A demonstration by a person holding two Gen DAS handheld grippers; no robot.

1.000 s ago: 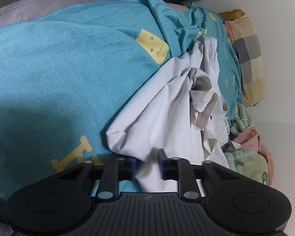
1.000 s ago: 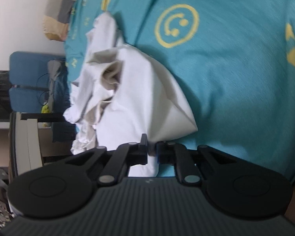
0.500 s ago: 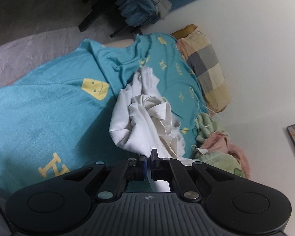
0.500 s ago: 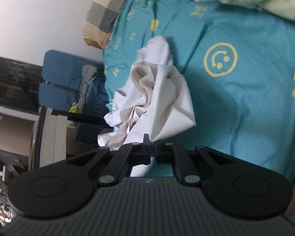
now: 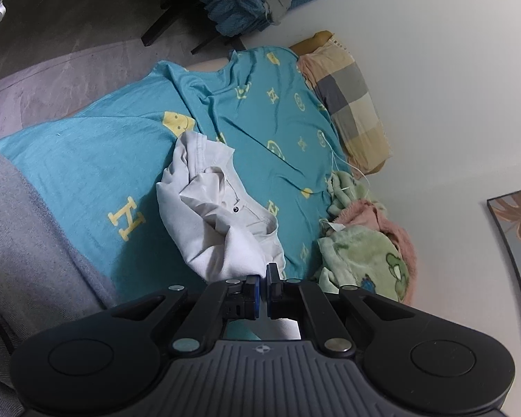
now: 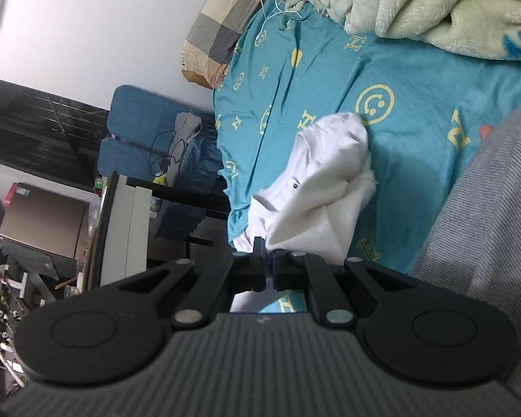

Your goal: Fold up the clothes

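Note:
A crumpled white garment (image 5: 212,208) with a small dark button hangs in folds above a teal bedsheet (image 5: 80,173) printed with yellow letters and smileys. My left gripper (image 5: 263,276) is shut on one edge of the cloth, which runs down between its pads. In the right wrist view the same white garment (image 6: 323,187) droops from my right gripper (image 6: 268,253), which is shut on another edge. Most of the cloth hangs bunched between the two grips, lifted off the bed.
A checked pillow (image 5: 350,104) lies at the bed's head by the white wall. A green and pink fleece blanket (image 5: 364,243) is heaped beside it. A person's grey sleeve (image 6: 496,226) fills the right. A blue chair (image 6: 139,139) and desk stand past the bed's edge.
Both grippers have risen well above the bed, lifting the white garment with them. The left jaws closed fully on the cloth. More of the room has come into view.

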